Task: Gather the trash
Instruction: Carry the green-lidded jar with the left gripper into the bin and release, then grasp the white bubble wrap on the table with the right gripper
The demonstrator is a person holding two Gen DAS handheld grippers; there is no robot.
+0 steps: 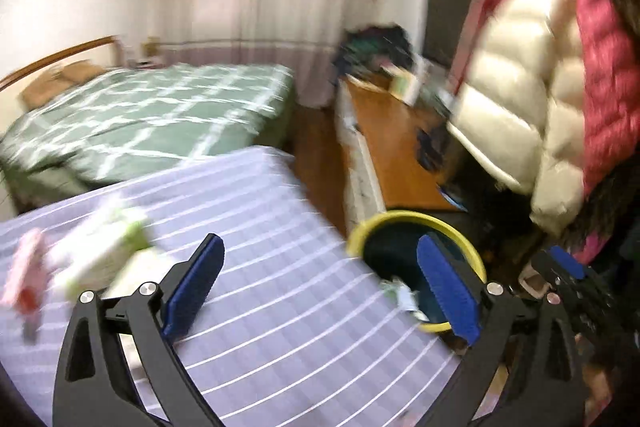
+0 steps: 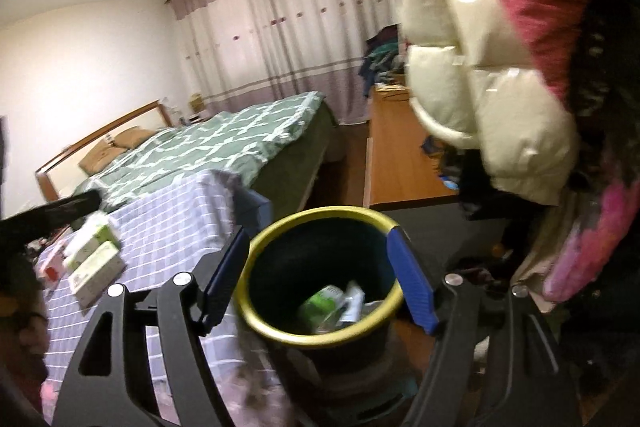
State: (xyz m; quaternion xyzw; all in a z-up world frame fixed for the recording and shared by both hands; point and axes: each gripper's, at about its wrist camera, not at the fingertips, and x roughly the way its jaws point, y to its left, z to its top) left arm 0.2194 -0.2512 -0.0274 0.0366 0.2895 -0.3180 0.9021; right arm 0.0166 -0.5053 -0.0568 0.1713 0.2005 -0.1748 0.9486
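Bedroom scene, pretty cluttered: striped lilac cloth (image 1: 280, 287) over the near surface, green checked bed (image 1: 160, 107) behind it, puffy jackets (image 1: 540, 87) hanging on the right.

Going left to right in the left wrist view: a few cartons (image 1: 108, 247) and a pinkish packet (image 1: 28, 267) sit on the cloth, blurry, so I can't read what they are. Then the left gripper (image 1: 320, 287), jaws spread wide with nothing between them. Right of that, the yellow-rimmed bin (image 1: 416, 267) just off the cloth's edge, with a scrap of wrapper (image 1: 400, 297) at its mouth.

Right wrist view looks straight down into that bin, and there's already trash (image 2: 336, 303) lying at the bottom, greenish and white packaging. The right gripper (image 2: 320, 279) has its blue pads either side of the rim; can't tell if they're pressing on it or just framing it.

My read: a piece has gone in and the drop step is done. Next move would be swinging the empty left gripper over to the cartons, lining the pads across one box's narrow sides, and closing gently so it doesn't crush.
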